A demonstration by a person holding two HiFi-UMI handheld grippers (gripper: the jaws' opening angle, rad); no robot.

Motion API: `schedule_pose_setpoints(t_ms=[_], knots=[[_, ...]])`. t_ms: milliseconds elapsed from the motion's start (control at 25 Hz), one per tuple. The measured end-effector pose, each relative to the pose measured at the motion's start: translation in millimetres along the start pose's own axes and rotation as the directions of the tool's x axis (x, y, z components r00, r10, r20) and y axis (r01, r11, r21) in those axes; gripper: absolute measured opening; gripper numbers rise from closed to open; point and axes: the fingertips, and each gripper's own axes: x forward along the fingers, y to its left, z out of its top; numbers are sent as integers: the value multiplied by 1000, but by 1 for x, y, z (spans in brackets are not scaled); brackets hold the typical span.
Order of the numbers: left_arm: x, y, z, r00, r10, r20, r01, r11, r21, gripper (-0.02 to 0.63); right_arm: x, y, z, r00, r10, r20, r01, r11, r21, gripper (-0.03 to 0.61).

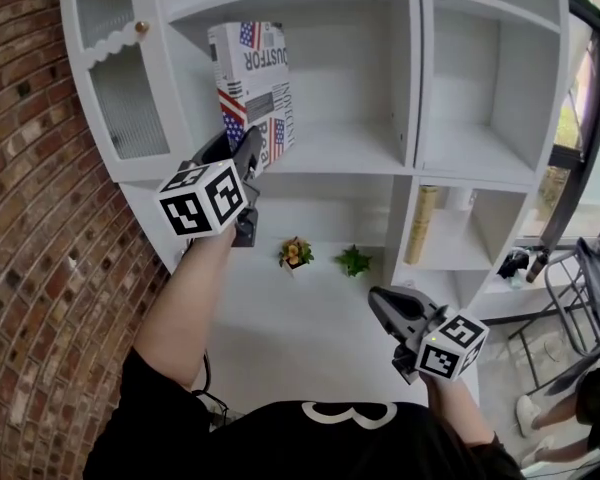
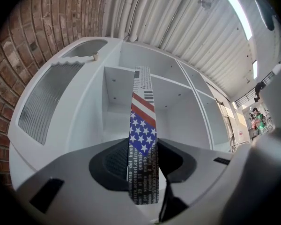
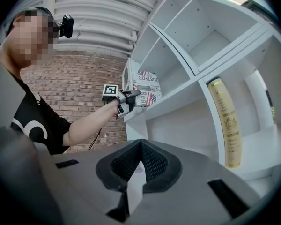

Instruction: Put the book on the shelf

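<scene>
**Book held upright at the shelf, left claw clamped on it**

The left claw is raised to the white shelf unit and grips the book by its lower part. In the left gripper view the pads press on both sides of the book, which stands on edge between them, its stars-and-stripes cover running up and away from the left claw.

The book stands in the open compartment just right of the ribbed-glass door, near that compartment's left wall. Its bottom edge is at the shelf board (whether it rests there or hangs just above, I cannot tell).

The right claw hangs lower and well apart from the shelves. Its own view shows the right claw clenched with the pad tips meeting and nothing between them.

A tall gold tube stands in a lower right compartment. A flowering pot plant and a green pot plant sit below the book. A brick wall runs along the left.
</scene>
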Motion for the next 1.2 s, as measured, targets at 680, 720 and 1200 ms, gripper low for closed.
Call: schedule_pose_setpoints(t_ms=[680, 720, 1200], knots=[[44, 9, -21, 992, 75, -103, -72, 997, 30, 156, -5, -7, -11, 1000, -11, -18, 11, 1000, 7, 11], [46, 8, -22, 990, 78, -113, -75, 997, 34, 158, -5, -7, -11, 1000, -10, -19, 11, 1000, 7, 11], [53, 8, -33, 977, 63, -202, -63, 998, 3, 160, -8, 2, -10, 1000, 3, -15, -3, 1000, 13, 11]])
